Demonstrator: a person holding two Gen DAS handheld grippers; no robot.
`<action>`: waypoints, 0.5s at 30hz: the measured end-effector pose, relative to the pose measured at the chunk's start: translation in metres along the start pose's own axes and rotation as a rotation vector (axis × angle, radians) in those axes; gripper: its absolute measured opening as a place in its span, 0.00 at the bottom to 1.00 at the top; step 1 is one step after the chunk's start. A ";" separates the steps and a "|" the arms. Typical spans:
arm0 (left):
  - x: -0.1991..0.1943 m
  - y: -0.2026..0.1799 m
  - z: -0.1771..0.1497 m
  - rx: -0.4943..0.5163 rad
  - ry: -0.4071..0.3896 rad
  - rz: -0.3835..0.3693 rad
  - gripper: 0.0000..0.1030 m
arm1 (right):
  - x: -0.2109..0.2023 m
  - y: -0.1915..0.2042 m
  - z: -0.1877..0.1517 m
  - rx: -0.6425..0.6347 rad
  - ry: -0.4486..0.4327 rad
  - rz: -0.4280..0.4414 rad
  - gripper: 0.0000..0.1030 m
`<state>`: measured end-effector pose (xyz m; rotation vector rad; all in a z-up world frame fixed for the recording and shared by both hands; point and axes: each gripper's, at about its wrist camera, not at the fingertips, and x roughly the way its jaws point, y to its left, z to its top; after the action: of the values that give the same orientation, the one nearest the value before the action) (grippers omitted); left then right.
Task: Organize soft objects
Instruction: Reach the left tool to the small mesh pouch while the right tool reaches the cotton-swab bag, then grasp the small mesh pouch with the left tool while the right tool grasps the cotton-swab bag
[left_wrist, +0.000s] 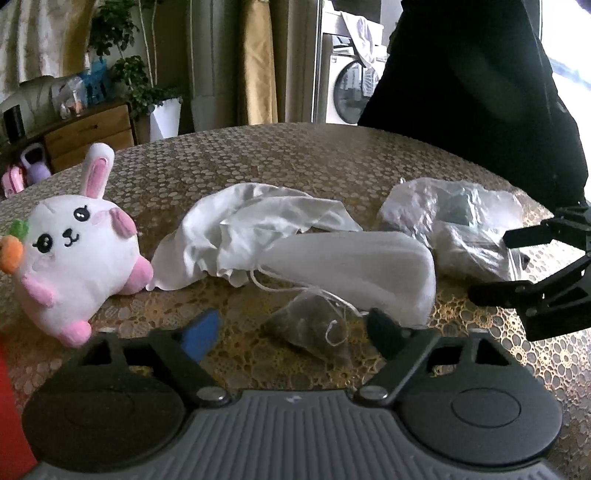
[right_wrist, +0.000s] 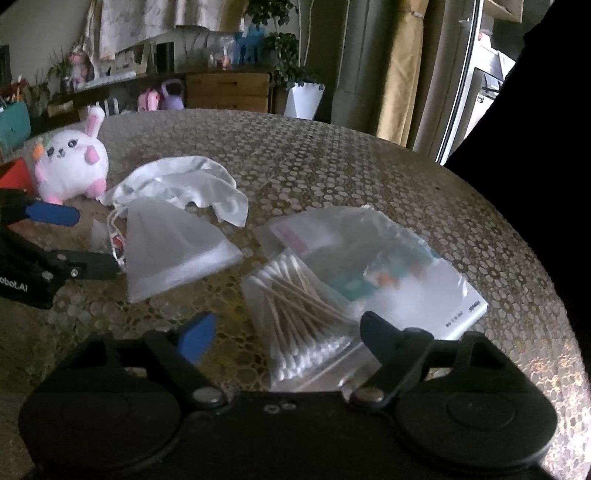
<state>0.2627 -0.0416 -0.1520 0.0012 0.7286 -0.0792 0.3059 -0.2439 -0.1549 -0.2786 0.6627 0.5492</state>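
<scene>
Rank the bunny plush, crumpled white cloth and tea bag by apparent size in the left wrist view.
1. crumpled white cloth and bunny plush: too alike to rank.
2. tea bag: smallest, though nearest the camera.

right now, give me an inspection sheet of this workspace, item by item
surface: round table under a patterned lace cover, bare at the far side.
job's things: plush rabbit at the left edge; crumpled white cloth beside it; white mesh drawstring pouch; small tea-bag-like sachet with string.
clutter: bag of cotton swabs; clear plastic bags with packets; red object at the left edge.
grippers: left gripper open, jaws either side of the sachet; right gripper open over the swab bag.
cables: nothing seen.
surroundings: wooden drawers, potted plant, curtains, washing machine.
</scene>
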 end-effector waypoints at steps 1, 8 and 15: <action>0.001 0.000 -0.001 0.001 0.005 -0.006 0.67 | 0.001 0.001 0.000 -0.012 0.002 -0.007 0.81; 0.000 -0.003 -0.003 0.027 0.008 -0.022 0.41 | 0.002 0.007 0.001 -0.061 0.009 -0.075 0.63; -0.006 -0.002 -0.003 0.033 0.016 -0.018 0.29 | 0.000 0.006 0.004 -0.045 0.006 -0.108 0.49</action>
<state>0.2560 -0.0429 -0.1505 0.0268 0.7428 -0.1080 0.3046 -0.2374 -0.1522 -0.3559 0.6379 0.4601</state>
